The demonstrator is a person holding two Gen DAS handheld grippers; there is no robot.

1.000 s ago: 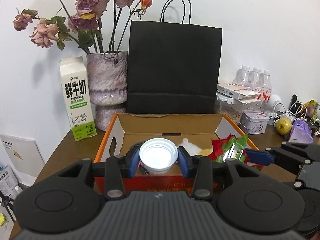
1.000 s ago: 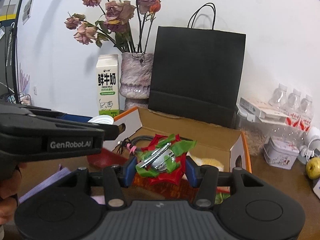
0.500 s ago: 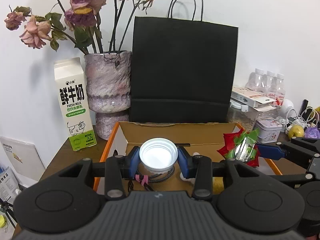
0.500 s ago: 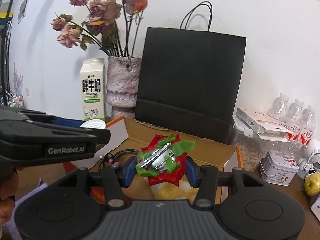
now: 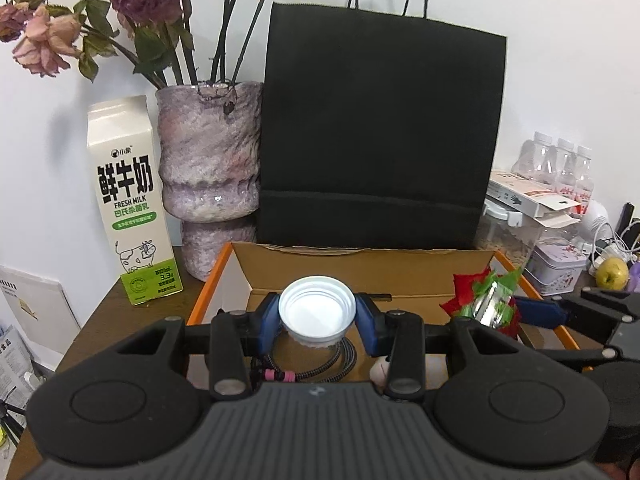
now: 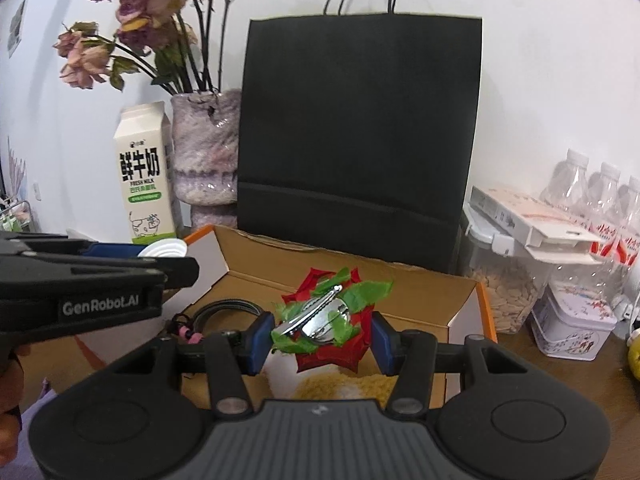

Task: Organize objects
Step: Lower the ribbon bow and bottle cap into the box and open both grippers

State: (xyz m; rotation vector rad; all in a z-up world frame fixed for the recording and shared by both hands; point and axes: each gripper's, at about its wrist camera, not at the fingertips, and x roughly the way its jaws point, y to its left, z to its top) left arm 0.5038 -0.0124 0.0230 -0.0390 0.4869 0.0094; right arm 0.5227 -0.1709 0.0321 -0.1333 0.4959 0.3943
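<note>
Far left: milk carton (image 5: 130, 204), waxy white/green, upright on the wood table (image 5: 120, 316), next to a mottled pink glazed vase (image 5: 208, 176) w/ dried roses. Matte black paper bag (image 5: 380, 128) behind the open cardboard box (image 5: 360, 268), orange-edged. Left gripper (image 5: 317, 317) angled down over the box, blue pads clamped on a white ribbed round plastic cup (image 5: 317, 312); braided cable (image 5: 316, 368) coiled below. Right gripper (image 6: 323, 338) alongside, also over the box, pinching a red/green fabric flower clip (image 6: 330, 320), metal clasp up.
</note>
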